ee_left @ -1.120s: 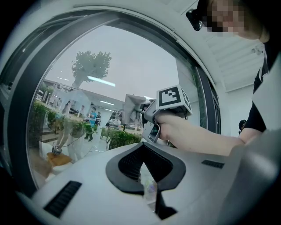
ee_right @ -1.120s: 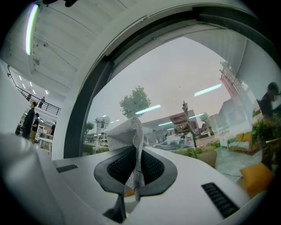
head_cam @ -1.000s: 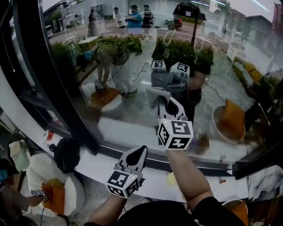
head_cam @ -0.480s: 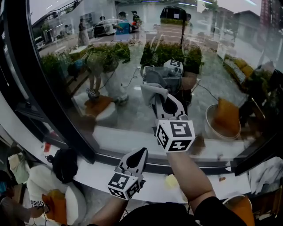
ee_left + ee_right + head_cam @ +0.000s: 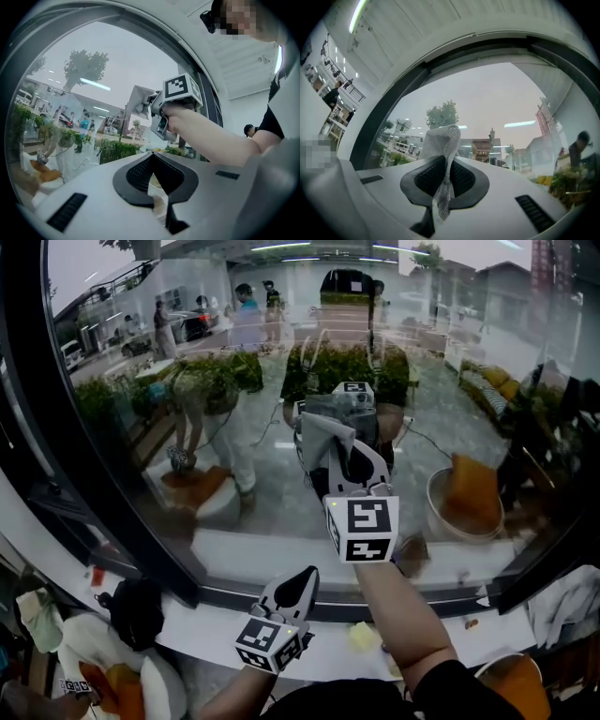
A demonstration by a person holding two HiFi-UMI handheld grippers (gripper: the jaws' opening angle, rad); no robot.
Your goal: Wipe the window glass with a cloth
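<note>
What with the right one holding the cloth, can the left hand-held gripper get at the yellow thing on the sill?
Probably yes: the left hand-held gripper hangs near the yellow thing, with bare sill between them.

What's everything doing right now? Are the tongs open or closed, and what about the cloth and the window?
Right tongs: shut on the cloth, held up high.
Cloth: pinched, its free end sticking up past the tips.
Left tongs: shut, empty, held low.
Window glass: shiny, full of reflections.
</note>
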